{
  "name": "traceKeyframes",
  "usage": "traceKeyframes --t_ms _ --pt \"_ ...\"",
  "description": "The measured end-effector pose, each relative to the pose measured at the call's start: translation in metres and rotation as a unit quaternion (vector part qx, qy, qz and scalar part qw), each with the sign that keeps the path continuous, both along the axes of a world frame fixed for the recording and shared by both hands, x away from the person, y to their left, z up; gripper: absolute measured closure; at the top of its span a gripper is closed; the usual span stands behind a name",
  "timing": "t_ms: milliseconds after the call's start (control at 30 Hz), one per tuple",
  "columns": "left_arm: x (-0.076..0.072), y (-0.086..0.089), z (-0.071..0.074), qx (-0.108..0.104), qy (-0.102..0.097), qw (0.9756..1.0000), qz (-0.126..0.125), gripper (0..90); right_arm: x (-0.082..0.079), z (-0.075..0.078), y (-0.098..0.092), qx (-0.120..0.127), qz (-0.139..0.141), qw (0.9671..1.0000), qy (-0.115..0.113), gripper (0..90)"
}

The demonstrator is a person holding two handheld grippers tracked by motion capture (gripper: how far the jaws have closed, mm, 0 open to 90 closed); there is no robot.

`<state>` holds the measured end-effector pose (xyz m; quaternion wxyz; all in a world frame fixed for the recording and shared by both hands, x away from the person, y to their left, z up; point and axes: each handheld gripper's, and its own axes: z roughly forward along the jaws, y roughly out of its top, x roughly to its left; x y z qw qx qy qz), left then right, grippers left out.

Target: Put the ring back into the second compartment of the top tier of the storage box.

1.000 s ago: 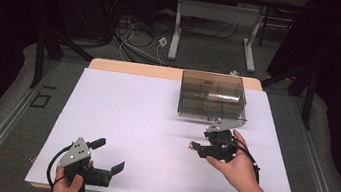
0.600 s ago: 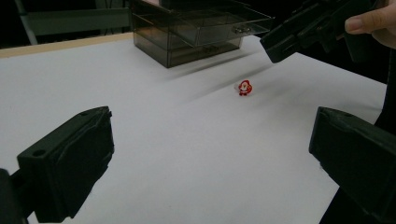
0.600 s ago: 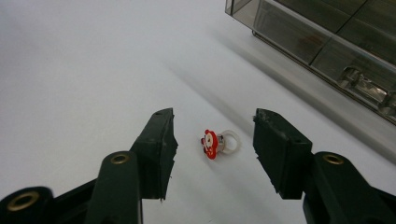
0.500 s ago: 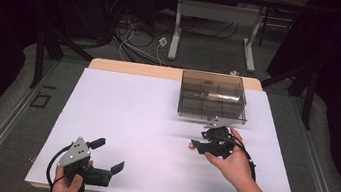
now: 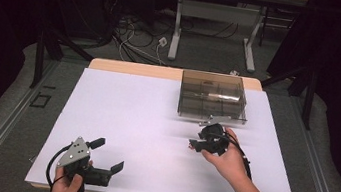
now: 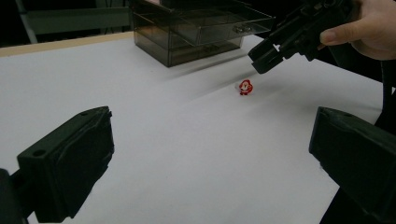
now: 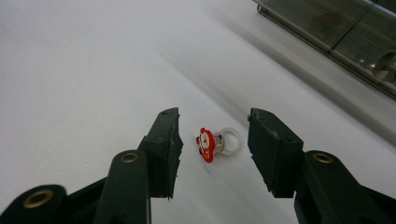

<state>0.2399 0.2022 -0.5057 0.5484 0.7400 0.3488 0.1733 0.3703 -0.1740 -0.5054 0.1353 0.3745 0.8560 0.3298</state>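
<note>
A small red toy ring (image 7: 212, 143) with a clear band lies on the white table (image 5: 131, 105); it also shows as a red speck (image 6: 244, 87) in the left gripper view. My right gripper (image 7: 213, 126) is open, tilted down over the ring, one jaw on each side and neither touching it. In the high view my right gripper (image 5: 199, 138) sits just in front of a smoky clear drawer box (image 5: 214, 96). My left gripper (image 5: 109, 154) rests open and empty near the front left edge, well away from the ring.
The drawer box (image 6: 196, 28) stands at the back right of the table, its drawers closed. A wooden strip (image 5: 132, 68) runs along the far edge. Beyond it are floor cables and a desk frame (image 5: 215, 16).
My right gripper has shifted slightly forward and left, down over the ring. The left gripper has not moved.
</note>
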Motion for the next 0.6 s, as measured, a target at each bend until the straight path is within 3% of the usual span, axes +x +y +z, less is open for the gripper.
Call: traceKeyframes --t_ms 200,267,333,433,600 --pt "0.000 0.000 0.000 0.000 0.000 1.0000 0.000 0.1 0.005 -0.006 0.004 0.002 -0.014 0.9999 0.009 56.0" --pt "0.000 0.001 0.000 0.001 0.001 1.0000 -0.002 0.0 0.006 -0.006 0.005 0.001 -0.017 0.9995 0.026 56.7" --pt "0.001 0.001 0.000 0.001 0.001 1.0000 -0.003 0.0 0.007 -0.009 0.006 0.000 -0.022 0.9996 0.020 57.5" --pt "0.001 0.002 0.000 0.001 0.003 1.0000 -0.003 0.0 0.009 -0.010 0.006 -0.005 -0.028 0.9990 0.034 58.5" --pt "0.001 0.001 0.000 0.000 0.004 1.0000 -0.003 0.1 0.011 -0.015 0.008 0.011 -0.041 0.9982 0.042 60.0"
